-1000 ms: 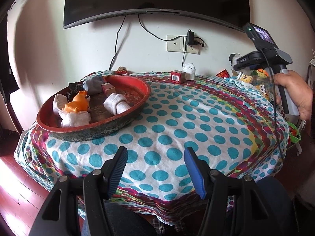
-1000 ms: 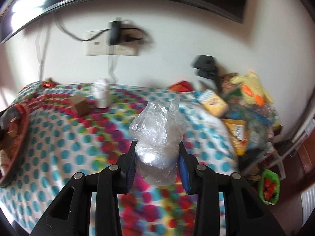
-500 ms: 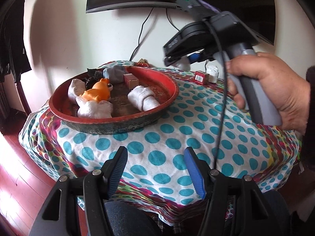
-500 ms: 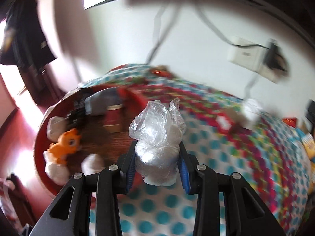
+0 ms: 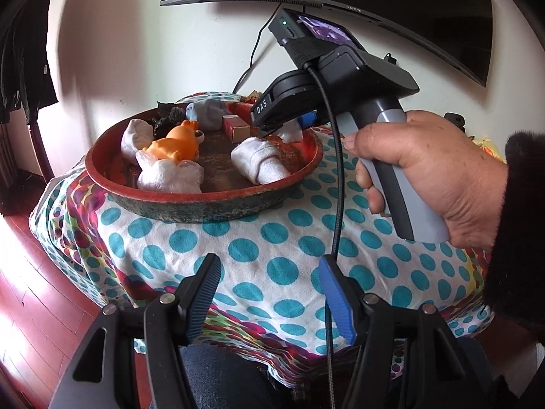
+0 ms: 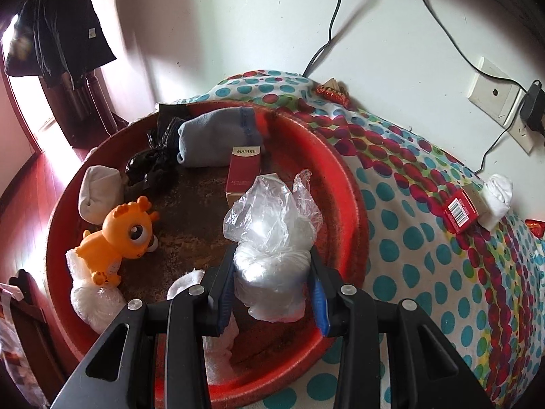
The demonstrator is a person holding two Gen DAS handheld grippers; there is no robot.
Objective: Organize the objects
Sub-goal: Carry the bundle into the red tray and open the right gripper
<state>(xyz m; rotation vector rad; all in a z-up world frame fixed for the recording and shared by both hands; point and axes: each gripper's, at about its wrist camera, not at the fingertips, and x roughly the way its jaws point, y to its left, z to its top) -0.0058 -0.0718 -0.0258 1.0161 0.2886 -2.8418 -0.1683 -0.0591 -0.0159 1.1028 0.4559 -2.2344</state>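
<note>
My right gripper (image 6: 272, 272) is shut on a clear plastic bag of white stuff (image 6: 272, 238) and holds it over the right part of the round red tray (image 6: 354, 225). In the tray lie an orange toy animal (image 6: 119, 235), a red box (image 6: 243, 173), a grey sock (image 6: 218, 139), a black bag (image 6: 153, 160) and white bundles. From the left wrist view the right gripper's body (image 5: 327, 78) hangs over the tray (image 5: 204, 201), held by a hand (image 5: 425, 173). My left gripper (image 5: 269, 293) stands open over the table's front edge, with nothing between its fingers.
A dotted cloth (image 5: 259, 248) covers the table. Behind the tray on the cloth lie a small red box (image 6: 460, 211), a white rolled sock (image 6: 497, 197) and a red wrapper (image 6: 332, 92). Cables and a wall socket (image 6: 494, 92) are on the wall. Dark clothes (image 6: 58, 20) hang at the left.
The right gripper has swung left with the plastic bag, from over the middle of the table to over the tray. The left gripper has shifted slightly, still open.
</note>
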